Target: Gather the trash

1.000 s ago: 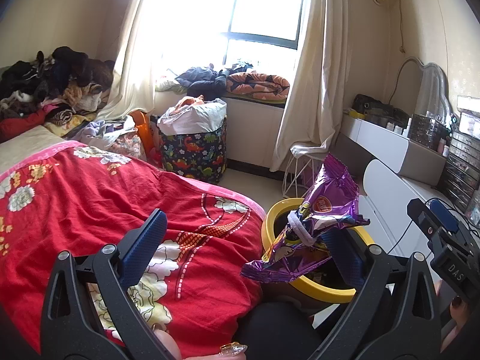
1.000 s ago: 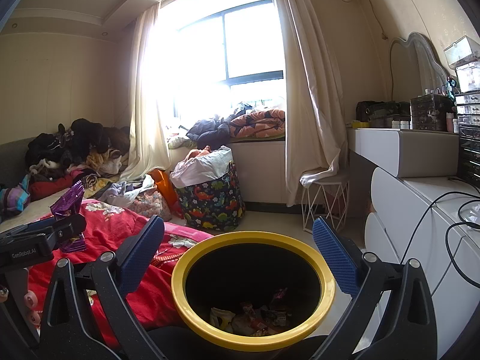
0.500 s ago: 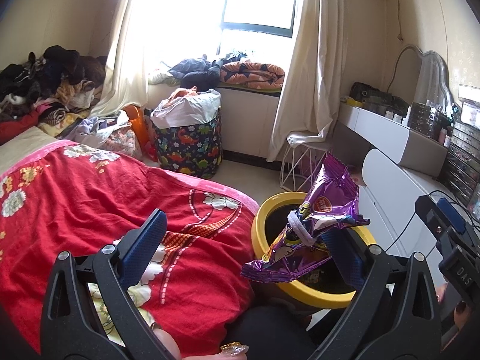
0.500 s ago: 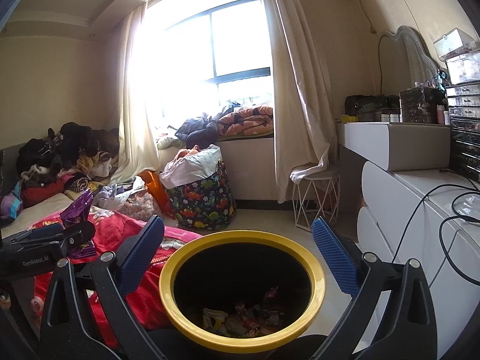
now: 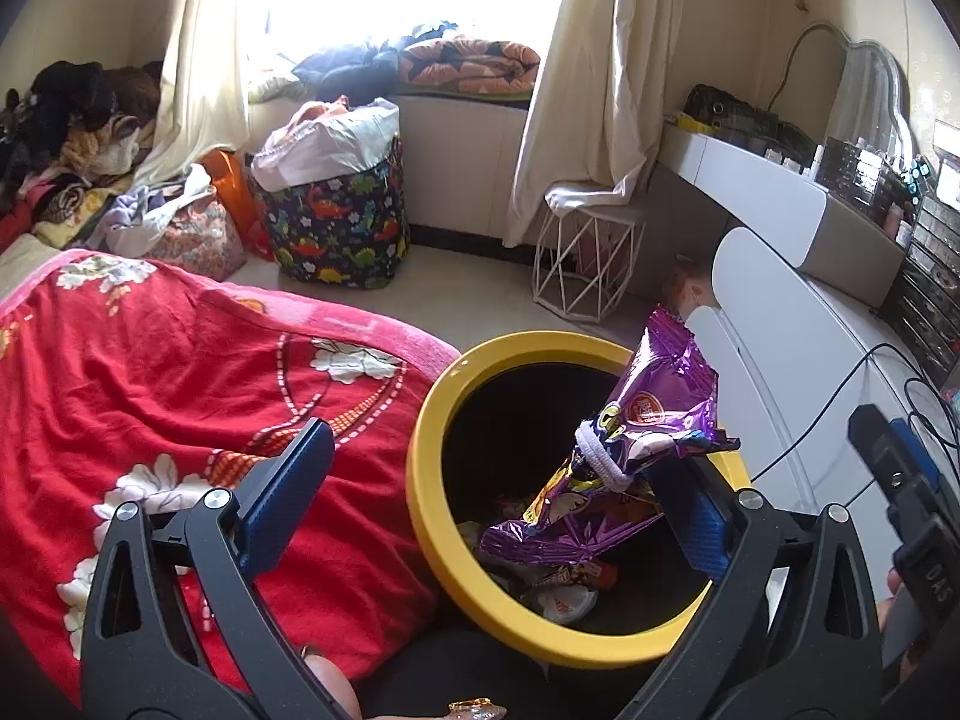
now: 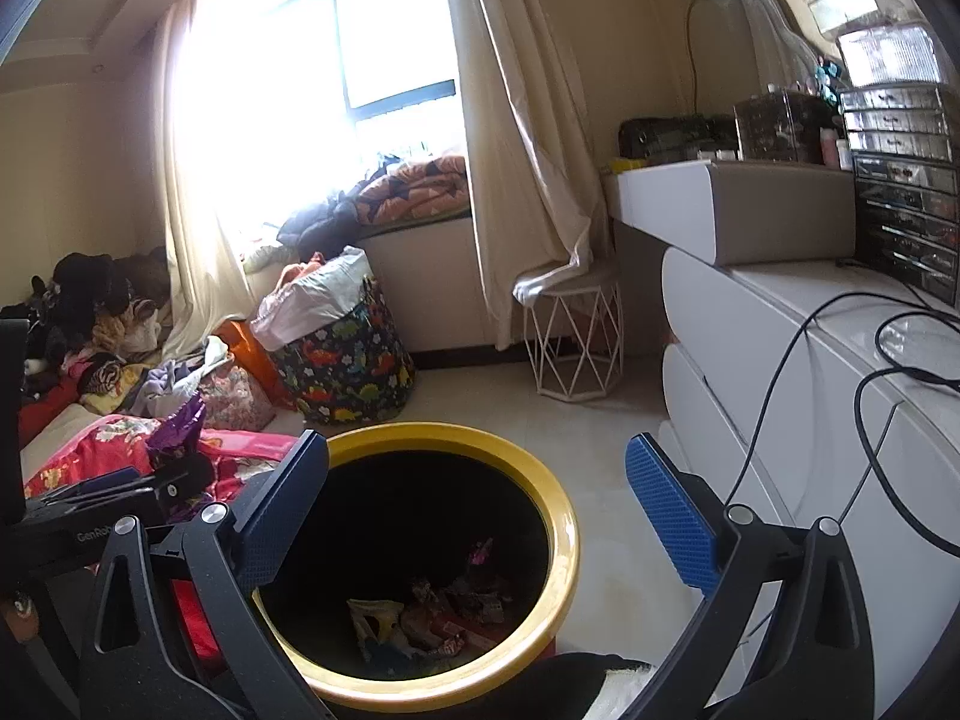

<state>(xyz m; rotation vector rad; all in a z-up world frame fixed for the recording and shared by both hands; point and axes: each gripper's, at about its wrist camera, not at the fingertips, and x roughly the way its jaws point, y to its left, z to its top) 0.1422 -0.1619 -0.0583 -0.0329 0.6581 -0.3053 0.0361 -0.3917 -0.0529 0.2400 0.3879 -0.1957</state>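
A purple foil snack bag (image 5: pixel 636 456) with a white hair tie around it hangs against the right finger of my left gripper (image 5: pixel 486 492), whose jaws stand wide open. The bag is over the mouth of the yellow-rimmed black bin (image 5: pixel 432 480), which holds several wrappers (image 5: pixel 558 594). In the right wrist view my right gripper (image 6: pixel 474 504) is open and empty above the same bin (image 6: pixel 558 546); the bag's purple tip (image 6: pixel 180 426) shows at the left.
A bed with a red floral blanket (image 5: pixel 180 396) lies left of the bin. A white dresser (image 6: pixel 810 420) with black cables stands at the right. A dinosaur-print laundry basket (image 5: pixel 336 222) and a white wire stool (image 5: pixel 588 258) stand by the window.
My left gripper has moved forward and tilted down over the bin, carrying the purple bag above its opening. My right gripper has shifted slightly right and tilted down.
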